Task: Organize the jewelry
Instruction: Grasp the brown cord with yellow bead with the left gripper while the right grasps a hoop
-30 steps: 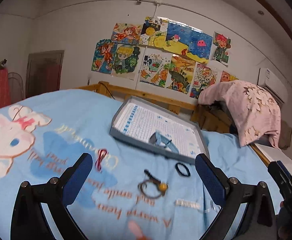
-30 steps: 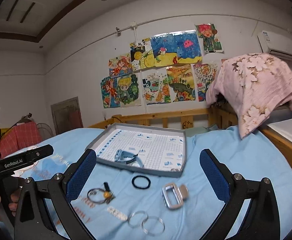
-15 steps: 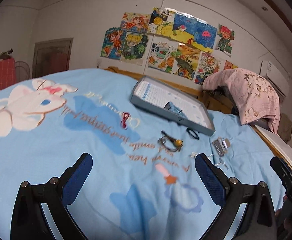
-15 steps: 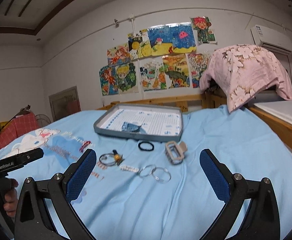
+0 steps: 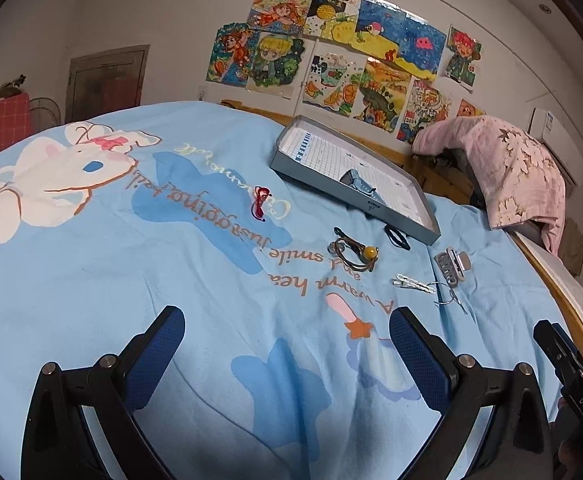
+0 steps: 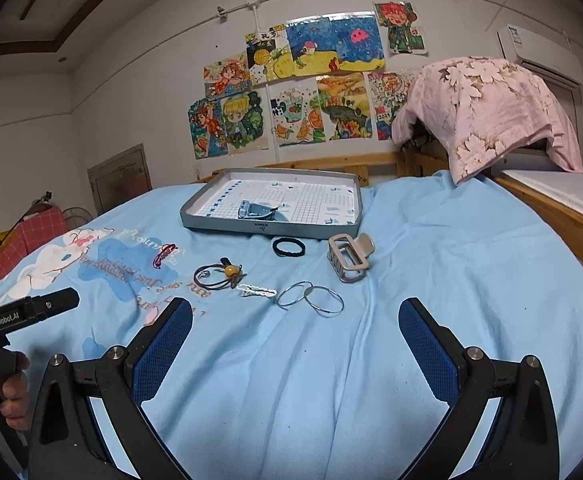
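Both hand-held grippers are hovering over a light blue cartoon-print bedsheet [image 6: 431,240], each with its blue-padded fingers spread wide and gripping nothing. The right hand-held gripper [image 6: 295,344] is pointing at the jewelry lying ahead of it: 2 thin silver bangles [image 6: 310,295] are sitting nearest, just beyond its fingertips, overlapping each other. Just left of them is lying a white beaded hair clip [image 6: 257,290], then a brown cord bracelet with a yellow bead [image 6: 219,273]. Farther ahead are resting a black elastic hair tie [image 6: 288,247] and a grey plastic claw clip [image 6: 348,257], and behind those a shallow grey tray with a grid-printed liner [image 6: 275,231] is holding a blue-grey claw clip [image 6: 256,210]. A red string bracelet [image 6: 162,254] is lying well off to the left. The left hand-held gripper [image 5: 287,344] is showing "GenRobot.AI" on its body in the right wrist view, with a hand [image 6: 9,396] wrapped around its handle. The bedsheet's upside-down script is reading partly "A warm hea… and smile".
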Motion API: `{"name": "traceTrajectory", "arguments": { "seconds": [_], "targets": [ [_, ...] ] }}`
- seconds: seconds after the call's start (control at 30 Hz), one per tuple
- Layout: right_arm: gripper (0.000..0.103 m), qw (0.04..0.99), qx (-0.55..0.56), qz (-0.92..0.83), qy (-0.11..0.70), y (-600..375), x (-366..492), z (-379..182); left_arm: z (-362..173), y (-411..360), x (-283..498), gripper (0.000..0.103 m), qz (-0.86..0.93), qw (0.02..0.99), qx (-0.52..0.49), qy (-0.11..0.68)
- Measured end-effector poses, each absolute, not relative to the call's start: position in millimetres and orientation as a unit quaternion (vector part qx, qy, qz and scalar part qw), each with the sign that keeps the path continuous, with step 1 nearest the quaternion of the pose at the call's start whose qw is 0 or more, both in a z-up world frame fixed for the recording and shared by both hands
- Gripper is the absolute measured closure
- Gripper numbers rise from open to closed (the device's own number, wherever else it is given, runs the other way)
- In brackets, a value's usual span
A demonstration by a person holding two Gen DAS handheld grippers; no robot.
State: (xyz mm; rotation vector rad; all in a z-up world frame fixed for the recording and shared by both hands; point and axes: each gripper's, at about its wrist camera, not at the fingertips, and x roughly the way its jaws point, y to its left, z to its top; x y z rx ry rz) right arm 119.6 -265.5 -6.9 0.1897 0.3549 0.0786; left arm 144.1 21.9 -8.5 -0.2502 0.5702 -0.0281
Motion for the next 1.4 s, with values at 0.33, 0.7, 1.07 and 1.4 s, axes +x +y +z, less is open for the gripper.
{"name": "traceTrajectory", "arguments": {
  "seconds": [0.33,0.7,1.07,1.4],
  "targets": [
    [0.002,0.977,0.047,0.019,0.207,-274.3,174.1,-0.2,2.9,-2.3,203.0,0.0,-0.041,0.955,-0.06,0.288],
    [0.005,0.961,0.104,0.04,0.254,-288.5,248.3,-27.9,-23.1,-32.6,303.5,0.026,-0.09,0.937,-0.046,0.336],
    [0.031,0.949,0.108,0.087,0.284,-273.5,266.4,-49.9,-68.6,-31.3,319.0,0.062,-0.102,0.926,-0.072,0.357],
    [0.052,0.933,0.115,0.116,0.322,-263.5,280.9,-67.5,-77.4,-37.0,320.0,0.094,-0.137,0.924,-0.078,0.349]
  ]
}}
